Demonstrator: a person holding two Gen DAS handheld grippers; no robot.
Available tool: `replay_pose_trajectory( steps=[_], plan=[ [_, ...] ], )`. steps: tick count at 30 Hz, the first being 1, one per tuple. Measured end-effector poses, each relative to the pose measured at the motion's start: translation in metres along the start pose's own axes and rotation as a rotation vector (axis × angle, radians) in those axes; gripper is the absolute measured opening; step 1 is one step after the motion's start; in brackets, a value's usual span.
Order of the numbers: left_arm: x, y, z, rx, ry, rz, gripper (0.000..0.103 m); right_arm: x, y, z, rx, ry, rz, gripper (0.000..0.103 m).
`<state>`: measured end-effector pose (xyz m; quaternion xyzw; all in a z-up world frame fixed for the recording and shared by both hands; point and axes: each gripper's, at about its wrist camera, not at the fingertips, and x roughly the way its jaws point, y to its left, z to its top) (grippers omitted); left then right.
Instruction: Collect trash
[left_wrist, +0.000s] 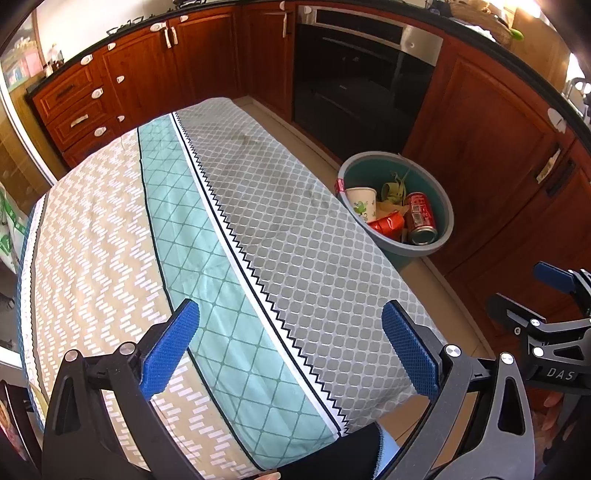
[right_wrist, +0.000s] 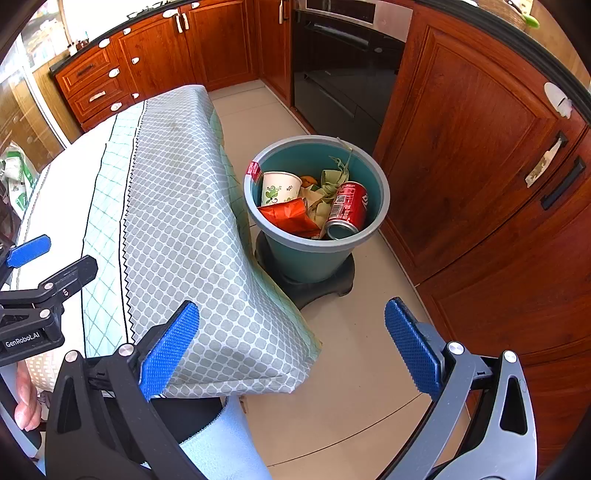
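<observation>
A teal bin (left_wrist: 437, 195) (right_wrist: 291, 155) stands on the floor beside the table's right edge. Inside lie a red soda can (left_wrist: 420, 218) (right_wrist: 346, 210), a white paper cup (left_wrist: 361, 204) (right_wrist: 280, 187), a crumpled red wrapper (left_wrist: 387, 223) (right_wrist: 290, 216) and green leafy scraps (right_wrist: 330, 184). My left gripper (left_wrist: 291, 347) hovers open over the near end of the tablecloth, nothing between its blue pads. My right gripper (right_wrist: 291, 347) is open too, over the table's near right corner and the floor, short of the bin. Each gripper shows at the edge of the other's view.
The table wears a patterned cloth (left_wrist: 229, 236) (right_wrist: 177, 221) in beige, mint and grey bands. Red-brown cabinets (left_wrist: 155, 70) (right_wrist: 469, 155) and a black oven (left_wrist: 354, 85) (right_wrist: 343, 81) ring the tiled floor (right_wrist: 354, 354). The bin sits on a black base (right_wrist: 314, 284). A hand (right_wrist: 24, 398) shows at lower left.
</observation>
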<state>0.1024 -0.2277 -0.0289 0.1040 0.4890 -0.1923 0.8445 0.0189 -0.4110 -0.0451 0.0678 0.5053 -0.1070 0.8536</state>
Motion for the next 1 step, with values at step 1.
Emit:
replay_pose_trajectory(
  steps=[1],
  plan=[
    [0.0006,0.0005,-0.0002,-0.002,0.002,0.000,0.099,0.0000,0.0004,0.0004,-0.001,0.000,0.000,0.097]
  ],
)
